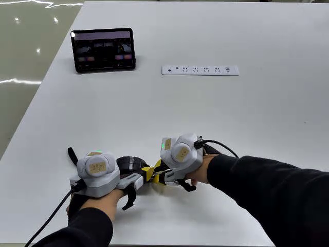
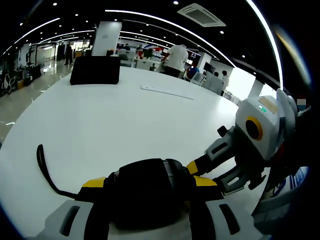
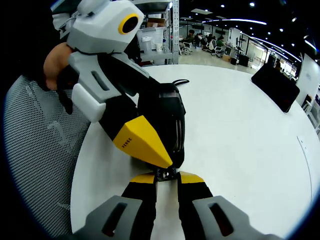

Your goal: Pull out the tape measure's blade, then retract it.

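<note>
A black tape measure (image 1: pixel 130 164) lies on the white table (image 1: pixel 205 113) near the front edge. My left gripper (image 1: pixel 144 176) is shut on its case; in the left gripper view the case (image 2: pixel 147 192) sits between the yellow-tipped jaws of my left gripper (image 2: pixel 150 182). My right gripper (image 1: pixel 160 175) meets it from the right, and it also shows in the left gripper view (image 2: pixel 200 167). In the right gripper view my right gripper (image 3: pixel 167 178) is pinched on the blade's end tab (image 3: pixel 166 173) at the case's mouth. No length of blade shows outside the case (image 3: pixel 167 117).
A dark tablet (image 1: pixel 103 49) stands at the far left of the table and a white power strip (image 1: pixel 200 70) lies at the far middle. The tape measure's black strap (image 1: pixel 72 154) trails to the left. The table's left edge (image 1: pixel 31 118) drops to a shiny floor.
</note>
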The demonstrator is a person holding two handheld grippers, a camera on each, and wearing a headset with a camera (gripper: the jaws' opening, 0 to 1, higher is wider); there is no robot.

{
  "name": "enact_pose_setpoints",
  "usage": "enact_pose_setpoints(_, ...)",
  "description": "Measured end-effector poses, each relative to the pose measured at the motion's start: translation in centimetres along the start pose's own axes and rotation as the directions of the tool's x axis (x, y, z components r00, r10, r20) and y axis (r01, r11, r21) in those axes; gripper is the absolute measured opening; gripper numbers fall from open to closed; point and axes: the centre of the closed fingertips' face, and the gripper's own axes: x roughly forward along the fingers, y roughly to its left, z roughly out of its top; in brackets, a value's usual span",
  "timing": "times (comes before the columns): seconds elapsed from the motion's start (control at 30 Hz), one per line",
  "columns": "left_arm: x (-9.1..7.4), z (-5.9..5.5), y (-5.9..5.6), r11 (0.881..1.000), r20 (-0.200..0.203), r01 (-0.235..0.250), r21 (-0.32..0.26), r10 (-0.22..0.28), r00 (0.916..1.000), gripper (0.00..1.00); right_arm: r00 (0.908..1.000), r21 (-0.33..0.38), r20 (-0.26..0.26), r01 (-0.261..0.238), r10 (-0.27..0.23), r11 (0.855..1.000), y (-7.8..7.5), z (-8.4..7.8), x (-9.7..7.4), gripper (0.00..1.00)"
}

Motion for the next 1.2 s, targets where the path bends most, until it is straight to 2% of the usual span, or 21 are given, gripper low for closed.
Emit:
enact_pose_setpoints(0.13,0.0,0.0,-0.2,1.000,-0.009,-0.014,0.023,0.014,0.9999,0.62,0.9997,-0.017,-0.021,0.015,-0.016,1.000,0.1,0.1,0.1,0.12)
enact_pose_setpoints(0.2,0.0,-0.1,-0.2,1.000,-0.014,-0.002,0.028,0.002,0.9999,0.62,0.9995,-0.027,-0.029,0.014,-0.014,1.000,0.1,0.0,0.0,0.12)
enact_pose_setpoints(0.23,0.0,0.1,-0.1,0.999,-0.008,0.001,0.050,-0.001,1.0000,0.63,0.9994,-0.029,-0.029,0.016,-0.017,0.999,0.0,-0.1,0.0,0.12)
enact_pose_setpoints(0.27,-0.1,0.4,0.1,0.995,0.007,-0.005,0.099,0.005,1.0000,0.65,0.9991,-0.027,-0.034,0.025,-0.026,0.999,-0.1,-0.2,-0.2,0.13)
enact_pose_setpoints(0.3,-0.1,0.7,-0.1,0.995,0.025,0.010,0.098,-0.012,0.9996,0.70,0.9988,-0.026,-0.037,0.030,-0.031,0.999,-0.2,-0.4,-0.4,0.15)
enact_pose_setpoints(0.33,-0.2,0.6,-0.3,0.997,0.009,0.042,0.064,-0.043,0.9990,0.77,0.9985,-0.030,-0.040,0.037,-0.038,0.999,-0.3,-0.6,-0.7,0.16)
enact_pose_setpoints(0.37,-0.4,0.4,-0.3,0.998,-0.013,0.053,0.043,-0.052,0.9986,0.85,0.9983,-0.029,-0.040,0.041,-0.042,0.999,-0.4,-0.8,-1.0,0.17)
enact_pose_setpoints(0.4,-0.7,0.1,-0.2,0.997,-0.042,0.063,0.043,-0.061,0.9973,0.88,0.9983,-0.024,-0.038,0.043,-0.044,0.999,-0.5,-1.0,-1.3,0.19)
enact_pose_setpoints(0.43,-0.6,0.4,-0.6,0.992,-0.038,0.112,0.063,-0.110,0.9932,0.91,0.9979,-0.005,-0.035,0.055,-0.055,0.998,-0.6,-1.2,-1.8,0.20)
enact_pose_setpoints(0.47,-0.6,1.0,-1.5,0.981,-0.010,0.175,0.086,-0.175,0.9846,1.00,0.9975,0.006,-0.032,0.063,-0.063,0.998,-0.7,-1.4,-2.3,0.21)
enact_pose_setpoints(0.5,-1.1,1.6,-2.8,0.958,0.007,0.258,0.126,-0.261,0.9652,1.00,0.9969,0.025,-0.028,0.074,-0.074,0.997,-0.8,-1.6,-3.0,0.24)
enact_pose_setpoints(0.53,-1.4,1.7,-2.7,0.952,-0.012,0.260,0.160,-0.262,0.9650,1.00,0.9964,0.039,-0.026,0.082,-0.081,0.996,-0.9,-1.8,-3.5,0.26)
enact_pose_setpoints(0.57,-1.5,1.8,-2.2,0.952,-0.033,0.234,0.199,-0.232,0.9720,1.00,0.9957,0.045,-0.024,0.091,-0.090,0.995,-0.9,-1.9,-4.1,0.29)
enact_pose_setpoints(0.6,-1.7,2.2,-2.5,0.935,-0.038,0.267,0.232,-0.265,0.9634,1.00,0.9940,0.050,-0.016,0.109,-0.108,0.993,-1.1,-2.1,-5.0,0.31)
enact_pose_setpoints(0.63,-2.0,2.7,-2.8,0.929,-0.019,0.290,0.230,-0.293,0.9558,1.00,0.9929,0.057,-0.011,0.119,-0.119,0.991,-1.2,-2.2,-5.7,0.32)
enact_pose_setpoints(0.67,-2.3,3.0,-2.4,0.929,-0.015,0.296,0.224,-0.300,0.9537,1.00,0.9912,0.066,-0.001,0.132,-0.132,0.989,-1.3,-2.4,-6.5,0.33)
enact_pose_setpoints(0.7,-2.5,3.1,-1.9,0.929,-0.019,0.290,0.230,-0.294,0.9556,1.00,0.9894,0.073,0.006,0.144,-0.145,0.987,-1.4,-2.5,-7.1,0.34)
enact_pose_setpoints(0.8,-3.5,3.0,-0.7,0.922,-0.029,0.294,0.251,-0.297,0.9546,1.00,0.9811,0.102,0.033,0.186,-0.191,0.977,-1.6,-2.9,-9.4,0.36)
enact_pose_setpoints(0.9,-5.0,3.4,1.2,0.923,-0.009,0.271,0.274,-0.280,0.9601,1.00,0.9700,0.164,0.053,0.226,-0.237,0.960,-1.5,-3.8,-11.7,0.38)
enact_pose_setpoints(1.07,-7.2,2.8,3.8,0.919,-0.026,0.255,0.301,-0.260,0.9653,1.00,0.9550,0.202,0.081,0.265,-0.285,0.943,-0.3,-5.1,-15.0,0.42)
enact_pose_setpoints(1.2,-9.1,2.8,5.6,0.922,-0.018,0.242,0.304,-0.248,0.9686,1.00,0.9441,0.240,0.075,0.295,-0.321,0.925,0.9,-7.5,-17.4,0.46)
